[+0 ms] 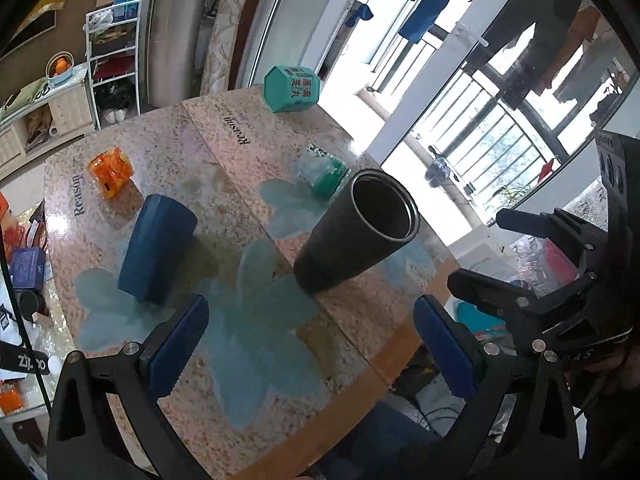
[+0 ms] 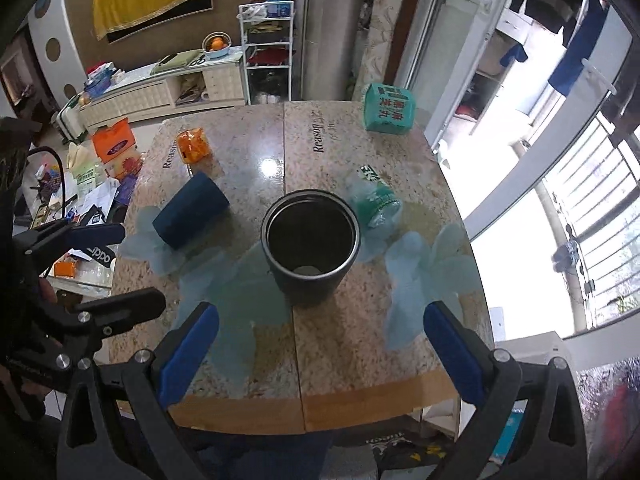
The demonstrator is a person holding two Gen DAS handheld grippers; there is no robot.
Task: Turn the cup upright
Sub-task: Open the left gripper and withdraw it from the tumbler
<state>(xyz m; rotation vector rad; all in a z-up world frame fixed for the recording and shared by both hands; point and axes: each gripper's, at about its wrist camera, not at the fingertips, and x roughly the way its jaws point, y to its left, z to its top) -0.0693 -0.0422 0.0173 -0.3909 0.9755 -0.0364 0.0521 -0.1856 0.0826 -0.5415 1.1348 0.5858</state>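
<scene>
— Where's the cup (image 2: 310,244)?

— Upright mid-table (image 2: 360,360), mouth up, with something small and pale on its bottom.

— Your jaws?

— My left gripper (image 1: 312,344) and right gripper (image 2: 320,348) both gape wide, holding nothing. A blue cup (image 2: 190,210) lies toppled nearby.

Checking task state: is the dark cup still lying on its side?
No, the dark cup stands upright on the table, open mouth facing up.
</scene>
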